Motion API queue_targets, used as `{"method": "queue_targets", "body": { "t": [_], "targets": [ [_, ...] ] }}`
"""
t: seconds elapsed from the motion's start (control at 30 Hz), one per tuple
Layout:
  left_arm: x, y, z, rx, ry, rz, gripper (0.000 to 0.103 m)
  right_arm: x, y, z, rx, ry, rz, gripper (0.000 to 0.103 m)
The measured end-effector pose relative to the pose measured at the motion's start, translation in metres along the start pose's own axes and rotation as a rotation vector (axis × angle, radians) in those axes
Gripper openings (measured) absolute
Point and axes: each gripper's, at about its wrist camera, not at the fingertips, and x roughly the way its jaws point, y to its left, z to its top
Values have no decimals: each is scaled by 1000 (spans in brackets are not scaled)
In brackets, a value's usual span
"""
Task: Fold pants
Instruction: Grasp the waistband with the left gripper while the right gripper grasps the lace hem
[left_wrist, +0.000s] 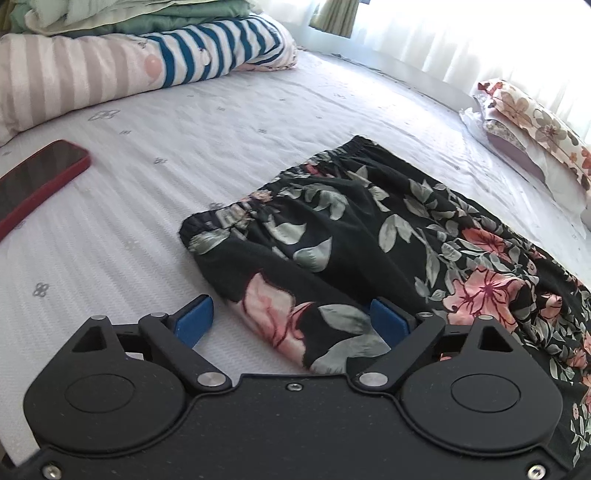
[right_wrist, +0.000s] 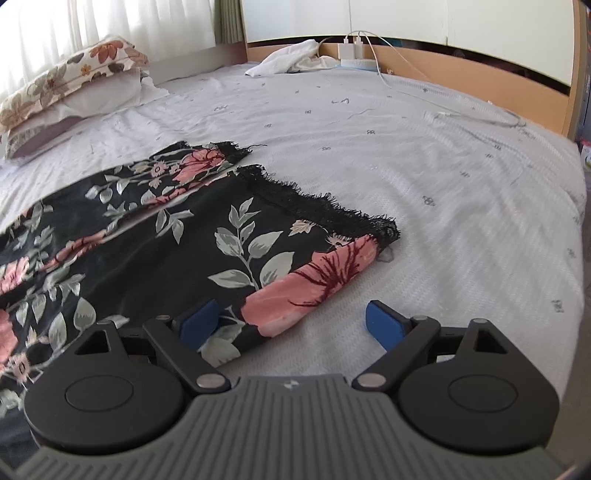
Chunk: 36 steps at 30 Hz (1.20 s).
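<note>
Black pants (left_wrist: 351, 236) with a pink and grey flower print lie flat on the white bed sheet (left_wrist: 221, 129). The left wrist view shows their elastic waistband end, and the right wrist view shows the pants (right_wrist: 166, 240) at their leg ends, trimmed with black lace. My left gripper (left_wrist: 291, 319) is open, low over the near edge of the waist end, with a fold of that edge between its blue pads (left_wrist: 195, 317). My right gripper (right_wrist: 291, 325) is open too, and the near pink-flowered corner of a leg hem lies between its pads (right_wrist: 384, 325).
A red-cased phone (left_wrist: 37, 184) lies on the sheet to the left. Rolled striped bedding (left_wrist: 110, 70) lines the far left side. A floral pillow (right_wrist: 70, 74) sits by the curtains. A white cloth (right_wrist: 291, 59) and a charger cable (right_wrist: 388, 74) lie near the wooden headboard (right_wrist: 480, 66).
</note>
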Motion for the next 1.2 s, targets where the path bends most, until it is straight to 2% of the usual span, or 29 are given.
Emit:
{"method": "queue_targets", "body": {
  "t": [0.13, 0.2, 0.23, 0.27, 0.3, 0.37, 0.4, 0.43, 0.47, 0.5, 0.57, 0.6, 0.67, 0.77, 0.83, 1.2],
  "targets": [
    [14, -8, 3, -9, -8, -12, 103, 3, -5, 6, 46, -14, 7, 95],
    [21, -18, 2, 31, -18, 29, 102, 8, -6, 9, 55, -13, 1, 95],
    [23, -24, 2, 60, -22, 53, 97, 10, -6, 10, 55, -12, -3, 95],
    [24, -30, 0, 88, -33, 74, 84, 13, -5, 10, 52, -13, -6, 95],
    [23, -34, -2, 112, -46, 98, 76, 15, -4, 11, 48, -16, -9, 95],
    [21, -39, -5, 152, -68, 133, 40, 20, -1, 12, 39, -27, -18, 95],
    [20, -40, -6, 161, -78, 139, 31, 22, 0, 13, 33, -34, -20, 93],
    [18, -39, -6, 160, -83, 139, 13, 23, 2, 13, 25, -39, -16, 89],
    [16, -38, -5, 153, -81, 134, 6, 24, 4, 13, 14, -43, -13, 84],
    [14, -36, -4, 144, -78, 129, 6, 24, 4, 13, 3, -50, -9, 79],
    [9, -34, -3, 136, -82, 115, 3, 23, 3, 13, 16, -56, 14, 51],
    [6, -33, -3, 140, -87, 112, 3, 21, 0, 12, 41, -54, 25, 44],
    [-2, -32, -1, 155, -104, 107, 3, 17, -6, 12, 74, -49, 31, 18],
    [-15, -31, 0, 172, -125, 90, 3, 9, -17, 12, 108, -42, 63, 8],
    [-24, -30, 1, 179, -135, 84, 3, 0, -22, 12, 119, -55, 70, 6],
    [-65, -10, 7, 188, -160, 56, 3, -41, -46, 7, 159, -92, 65, 3]
  ]
}}
